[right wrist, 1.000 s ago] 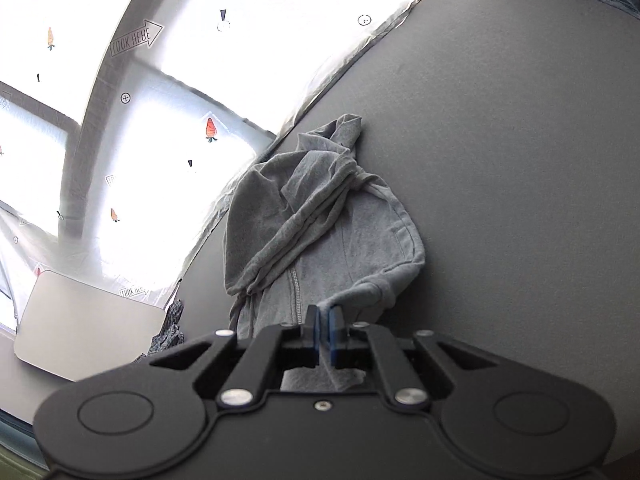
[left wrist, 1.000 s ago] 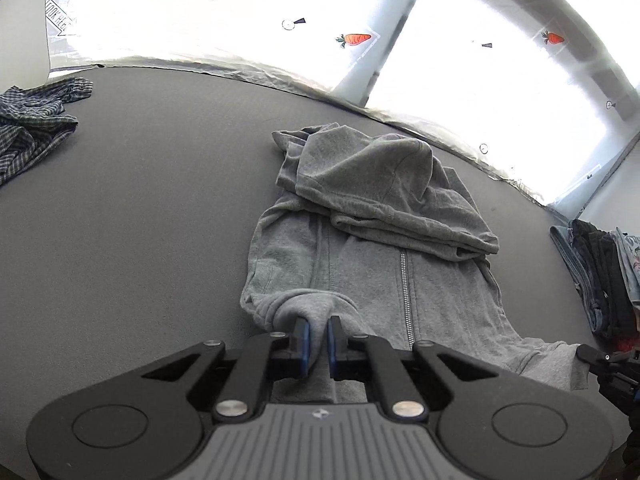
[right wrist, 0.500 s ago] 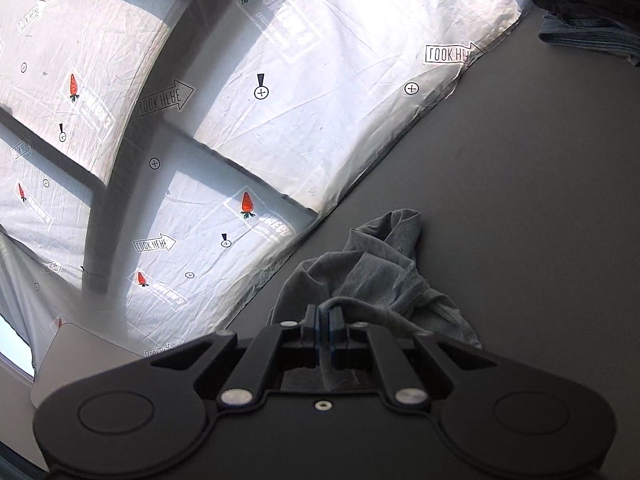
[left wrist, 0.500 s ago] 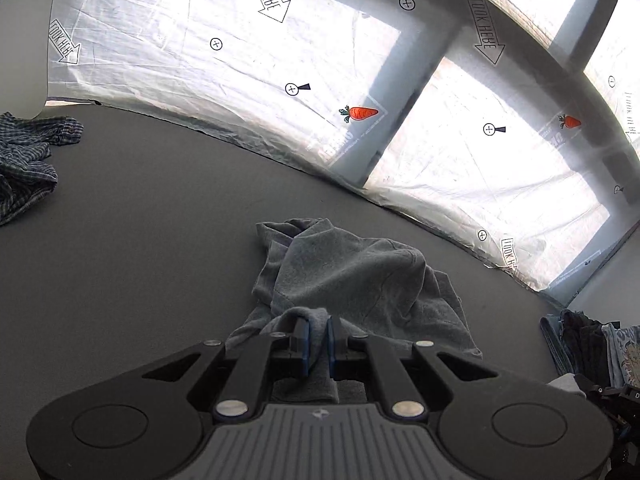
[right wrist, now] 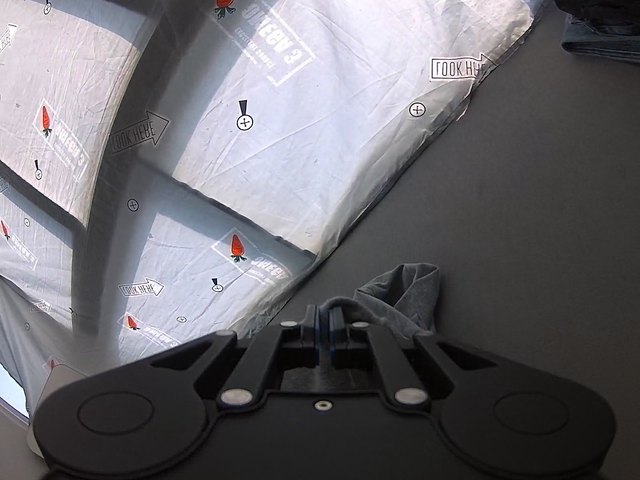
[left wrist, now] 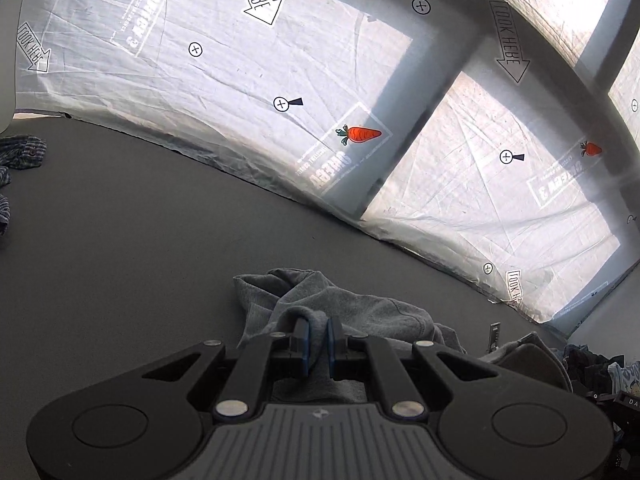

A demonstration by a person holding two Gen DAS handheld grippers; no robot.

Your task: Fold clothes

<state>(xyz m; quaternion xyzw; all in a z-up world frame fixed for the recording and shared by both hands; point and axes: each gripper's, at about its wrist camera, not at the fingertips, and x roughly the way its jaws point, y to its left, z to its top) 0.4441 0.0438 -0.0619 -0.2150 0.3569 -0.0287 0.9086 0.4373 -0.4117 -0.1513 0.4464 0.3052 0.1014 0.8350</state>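
Note:
A grey zip hoodie [left wrist: 360,312] lies bunched on the dark grey table [left wrist: 140,240], mostly hidden under my grippers. My left gripper [left wrist: 318,334] is shut on a fold of its grey fabric and holds it above the table. My right gripper [right wrist: 324,320] is shut on another edge of the hoodie [right wrist: 404,288], with a loose end of cloth sticking out to the right of the fingers. Only the far end of the hoodie shows in both wrist views.
A plaid shirt [left wrist: 16,156] lies at the table's far left. A stack of dark folded clothes [right wrist: 600,12] sits at the far right and also shows in the left wrist view [left wrist: 592,364]. A white plastic sheet [left wrist: 280,80] with carrot prints hangs behind the table.
Both grippers have carried the held hoodie edge forward over the garment toward the far end. Far less of the hoodie shows now, and more of the plastic sheet fills both views.

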